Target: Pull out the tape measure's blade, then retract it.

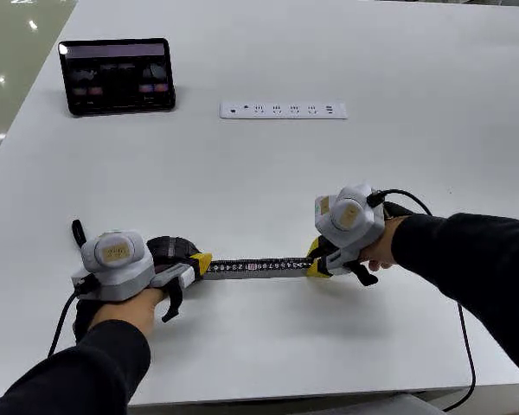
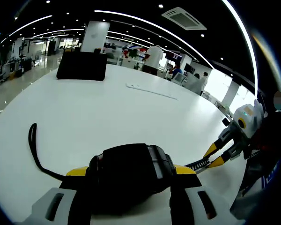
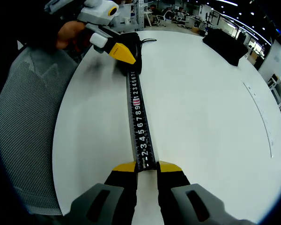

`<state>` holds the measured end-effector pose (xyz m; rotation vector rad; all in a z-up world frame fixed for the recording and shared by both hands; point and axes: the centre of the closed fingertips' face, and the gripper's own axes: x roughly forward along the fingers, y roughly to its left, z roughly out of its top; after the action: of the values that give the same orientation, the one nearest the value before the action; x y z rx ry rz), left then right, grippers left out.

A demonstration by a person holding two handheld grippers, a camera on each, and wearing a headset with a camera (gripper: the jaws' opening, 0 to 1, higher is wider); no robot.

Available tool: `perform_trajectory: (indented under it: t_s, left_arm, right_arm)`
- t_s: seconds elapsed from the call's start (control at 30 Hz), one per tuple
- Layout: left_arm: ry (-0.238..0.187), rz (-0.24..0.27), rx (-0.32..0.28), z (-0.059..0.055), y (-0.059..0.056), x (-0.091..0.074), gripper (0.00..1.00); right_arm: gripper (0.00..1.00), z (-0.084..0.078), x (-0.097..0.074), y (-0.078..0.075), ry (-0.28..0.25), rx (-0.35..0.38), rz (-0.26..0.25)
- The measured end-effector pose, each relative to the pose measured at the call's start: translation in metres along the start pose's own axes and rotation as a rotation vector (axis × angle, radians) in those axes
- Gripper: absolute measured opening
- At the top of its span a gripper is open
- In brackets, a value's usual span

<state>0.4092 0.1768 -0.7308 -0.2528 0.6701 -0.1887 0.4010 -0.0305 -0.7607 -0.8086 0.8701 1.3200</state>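
Head view: my left gripper (image 1: pixel 183 264) clamps the black tape measure case (image 1: pixel 169 251), resting on the white table (image 1: pixel 329 173); my right gripper (image 1: pixel 317 261) pinches the blade (image 1: pixel 259 265) at its tip. I judge it thin, springy, sharp-edged, liable to snap back; grip the end hook. Blade spans between them, dark with white numerals.
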Motion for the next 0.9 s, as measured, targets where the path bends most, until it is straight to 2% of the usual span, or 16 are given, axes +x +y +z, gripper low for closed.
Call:
perform_trajectory:
  t_s: [0.37, 0.57, 0.9]
  left_arm:
    - [0.000, -0.001, -0.003, 0.000, 0.000, 0.000, 0.63]
    - [0.001, -0.003, -0.003, 0.000, 0.000, 0.000, 0.63]
    - [0.001, -0.002, -0.004, 0.000, 0.000, 0.000, 0.63]
  right_arm:
    - [0.11, 0.007, 0.003, 0.002, -0.011, -0.019, 0.012]
    - [0.11, 0.010, 0.005, 0.004, -0.024, -0.054, 0.021]
    - [0.11, 0.018, 0.007, 0.003, -0.050, -0.048, 0.021]
